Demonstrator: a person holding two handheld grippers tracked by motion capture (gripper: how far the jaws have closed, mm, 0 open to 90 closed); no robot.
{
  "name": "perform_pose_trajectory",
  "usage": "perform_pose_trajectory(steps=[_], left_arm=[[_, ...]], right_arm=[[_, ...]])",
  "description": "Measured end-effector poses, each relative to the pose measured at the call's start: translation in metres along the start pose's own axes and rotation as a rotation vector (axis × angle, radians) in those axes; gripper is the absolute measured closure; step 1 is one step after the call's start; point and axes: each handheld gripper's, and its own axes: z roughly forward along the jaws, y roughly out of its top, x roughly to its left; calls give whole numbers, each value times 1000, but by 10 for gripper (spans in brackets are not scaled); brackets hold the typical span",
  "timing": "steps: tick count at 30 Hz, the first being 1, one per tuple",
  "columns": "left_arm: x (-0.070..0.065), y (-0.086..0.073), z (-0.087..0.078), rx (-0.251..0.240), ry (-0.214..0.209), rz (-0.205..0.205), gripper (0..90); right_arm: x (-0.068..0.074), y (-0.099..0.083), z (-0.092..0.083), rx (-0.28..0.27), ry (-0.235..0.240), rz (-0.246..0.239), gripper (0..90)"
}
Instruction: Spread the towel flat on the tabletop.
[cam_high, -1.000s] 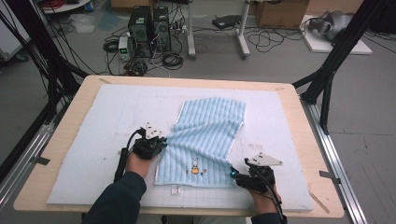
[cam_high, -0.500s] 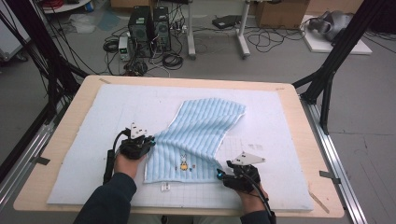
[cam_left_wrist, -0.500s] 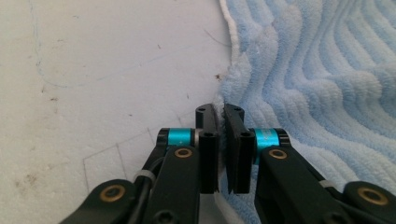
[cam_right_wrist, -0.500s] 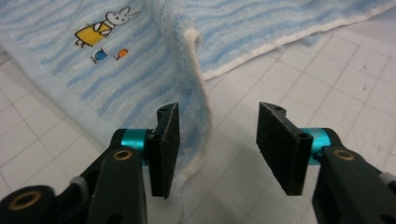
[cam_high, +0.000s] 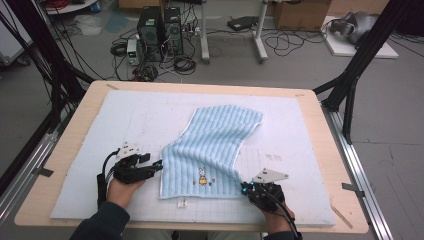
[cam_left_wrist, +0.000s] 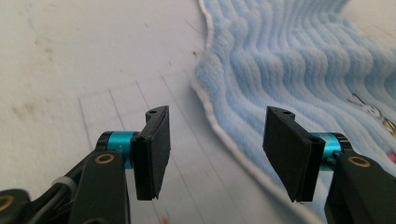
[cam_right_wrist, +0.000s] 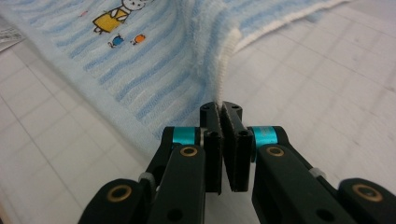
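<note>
A ribbed, fluffy pale-blue cloth towel (cam_high: 215, 150) with a white stitched hem is seen on a matt white gridded mat (cam_high: 150, 115). A smooth, pale wooden tabletop (cam_high: 320, 130) is visible around it.

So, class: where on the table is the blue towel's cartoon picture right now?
In the high view the cartoon picture sits near the blue towel's front edge, between the left tongs and the right tongs, closer to the right.
</note>
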Motion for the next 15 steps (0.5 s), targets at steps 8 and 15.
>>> perform_pose_trajectory(steps=[8,15], left_arm=[[-20,-11,-11,18,-115,34,446],[-39,-13,-9,54,-188,76,497]], right_arm=[[-3,-6,-14,-49,-44,38,592],[-6,1,-18,-105,-79,52,458]])
